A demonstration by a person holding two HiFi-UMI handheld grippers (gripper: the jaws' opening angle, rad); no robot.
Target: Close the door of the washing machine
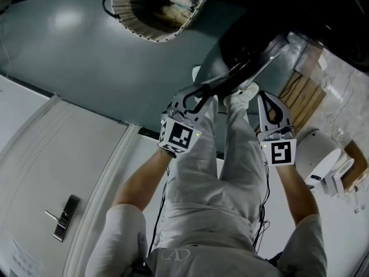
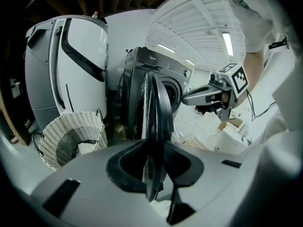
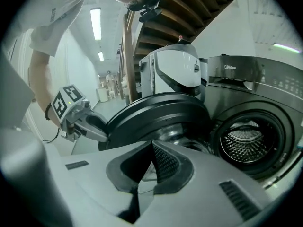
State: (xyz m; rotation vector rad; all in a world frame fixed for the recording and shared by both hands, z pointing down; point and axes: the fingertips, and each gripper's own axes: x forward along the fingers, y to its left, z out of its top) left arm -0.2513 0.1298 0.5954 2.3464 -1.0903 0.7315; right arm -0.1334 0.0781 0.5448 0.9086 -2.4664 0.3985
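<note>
So this one's barely started tbh: the round black-rimmed glass door of the dark grey front-loading washing machine is hanging wide open. It's swung out toward the person at about 1 o'clock in the head view, and the shiny steel drum is totally exposed at 3 o'clock in the right gripper view. The good bit is the grab looks sorted. The left claw is clamped on the door's rim, which runs edge-on straight up between its pads toward 12 o'clock. The right claw has its jaws pressed together with nothing in them and sits near the inner side of the door; can't tell if it's actually touching the glass. What's left, I reckon, is pretty much everything: swing the door round to the opening and push until it catches. Stuff I can't make out: the hinge and the latch don't show in any view, the machine is just a dark blob up at 1 o'clock in the head view, and I can't say what's inside the drum. The white woven laundry basket at 12 o'clock in the head view is cut off by the top edge.
</note>
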